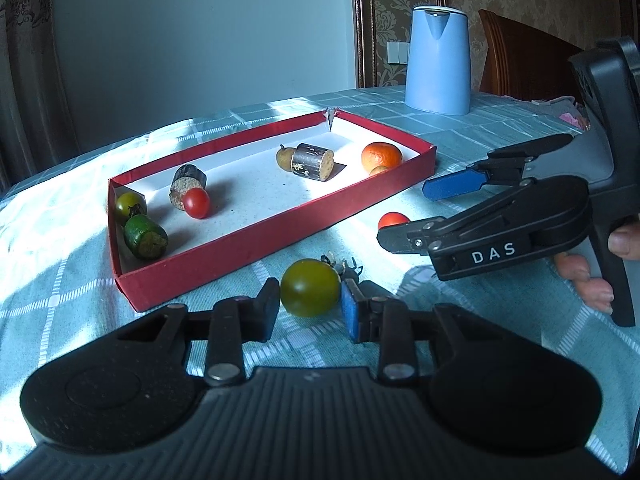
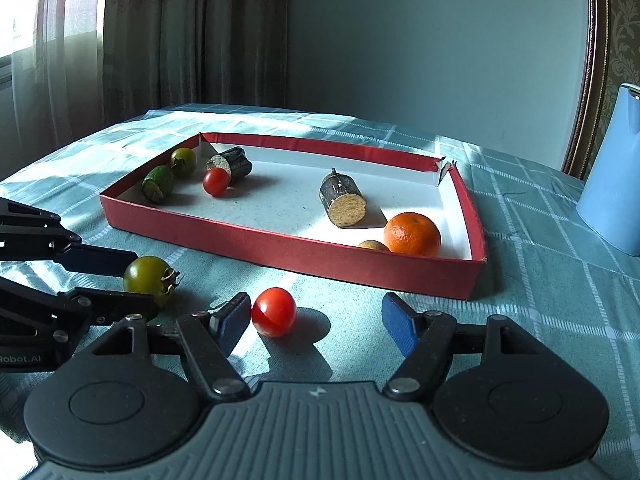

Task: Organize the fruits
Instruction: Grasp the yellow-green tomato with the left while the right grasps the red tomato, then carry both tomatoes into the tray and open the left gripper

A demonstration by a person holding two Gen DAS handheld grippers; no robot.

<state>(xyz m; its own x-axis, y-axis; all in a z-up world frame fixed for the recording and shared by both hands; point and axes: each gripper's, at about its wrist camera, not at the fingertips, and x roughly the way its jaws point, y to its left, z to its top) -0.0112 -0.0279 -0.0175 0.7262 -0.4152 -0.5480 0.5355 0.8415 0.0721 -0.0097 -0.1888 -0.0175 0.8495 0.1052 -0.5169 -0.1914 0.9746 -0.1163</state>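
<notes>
On your left, your left tongs (image 1: 310, 306) sat narrowed around the green tomato (image 1: 310, 287) on the worktop (image 1: 60, 280), pads at or nearly touching its sides, just in front of the red tray (image 1: 260, 236). To the right, your right tongs (image 2: 316, 320) stood wide, one finger against the red tomato (image 2: 274, 312), the other well clear. You seemed mid-pickup; next you needed a firm close, a lift, then a carry over the tray wall.

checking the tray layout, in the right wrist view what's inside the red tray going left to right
green cucumber piece → green tomato → red tomato → dark cut piece → second cut piece → orange, all in the red tray
</notes>
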